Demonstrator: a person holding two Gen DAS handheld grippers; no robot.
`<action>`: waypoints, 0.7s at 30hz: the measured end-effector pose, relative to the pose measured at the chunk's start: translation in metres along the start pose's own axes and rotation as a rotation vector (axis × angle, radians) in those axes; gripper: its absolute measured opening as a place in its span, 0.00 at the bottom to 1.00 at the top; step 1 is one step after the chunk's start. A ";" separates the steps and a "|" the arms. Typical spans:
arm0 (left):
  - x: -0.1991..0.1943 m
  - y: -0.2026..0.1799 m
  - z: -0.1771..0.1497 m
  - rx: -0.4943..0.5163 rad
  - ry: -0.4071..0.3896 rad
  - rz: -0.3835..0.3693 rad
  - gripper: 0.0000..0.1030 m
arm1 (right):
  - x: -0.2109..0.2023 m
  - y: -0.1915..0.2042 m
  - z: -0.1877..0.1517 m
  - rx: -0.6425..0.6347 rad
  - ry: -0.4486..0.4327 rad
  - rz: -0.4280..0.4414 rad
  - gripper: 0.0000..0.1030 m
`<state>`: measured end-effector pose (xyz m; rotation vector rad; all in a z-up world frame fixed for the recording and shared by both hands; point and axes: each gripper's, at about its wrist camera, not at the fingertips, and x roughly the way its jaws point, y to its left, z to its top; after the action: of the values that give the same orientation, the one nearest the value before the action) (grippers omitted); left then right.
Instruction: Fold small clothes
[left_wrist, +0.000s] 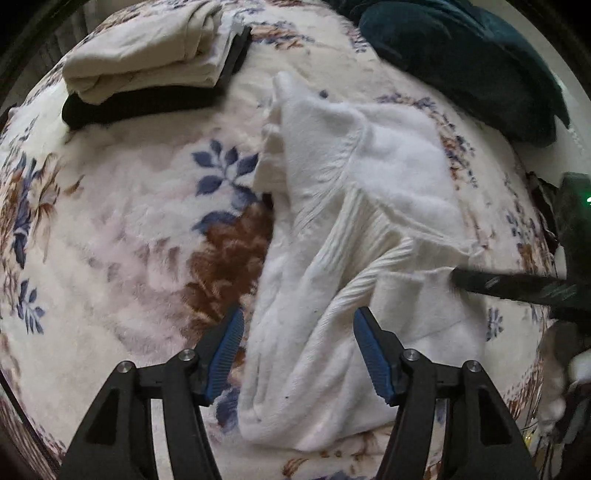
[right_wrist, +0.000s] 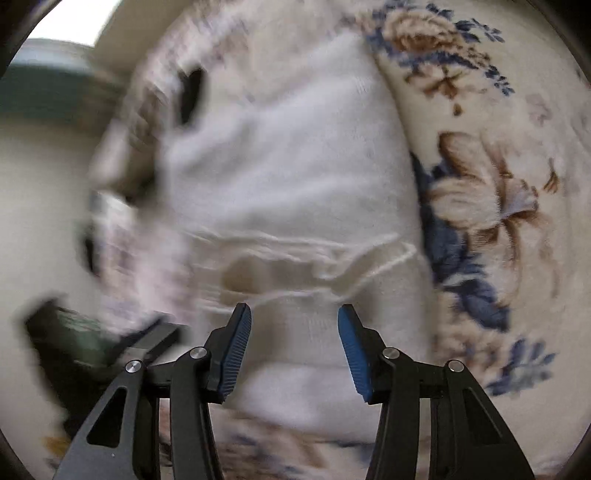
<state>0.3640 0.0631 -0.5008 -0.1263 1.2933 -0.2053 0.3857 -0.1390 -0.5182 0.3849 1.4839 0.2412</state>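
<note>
A plush cream blanket (left_wrist: 122, 206) printed with blue leaves and brown flowers covers the whole work surface. At its far right edge lies a dark teal velvety cushion or throw (left_wrist: 465, 62). In the right wrist view, a pale wall (right_wrist: 40, 206) stands beyond the blanket's edge, with bright light (right_wrist: 77, 18) at the upper left, all blurred.

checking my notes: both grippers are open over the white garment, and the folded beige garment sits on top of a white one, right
Not quite. The folded beige garment sits on a black one, not a white one; the left wrist view shows it. The rest holds: the left gripper and right gripper are open over the white garment.
</note>
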 end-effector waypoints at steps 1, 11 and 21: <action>-0.001 0.002 -0.001 -0.007 0.003 -0.003 0.58 | 0.010 0.002 0.000 -0.024 0.019 -0.042 0.50; 0.006 -0.030 0.004 0.098 -0.009 -0.039 0.58 | -0.007 -0.028 -0.016 0.018 -0.124 -0.173 0.00; 0.003 -0.033 -0.004 0.106 -0.036 0.053 0.58 | -0.030 -0.036 -0.016 0.174 -0.020 0.219 0.47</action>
<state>0.3579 0.0303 -0.4983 -0.0053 1.2455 -0.2251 0.3643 -0.1818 -0.5057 0.6901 1.4479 0.2825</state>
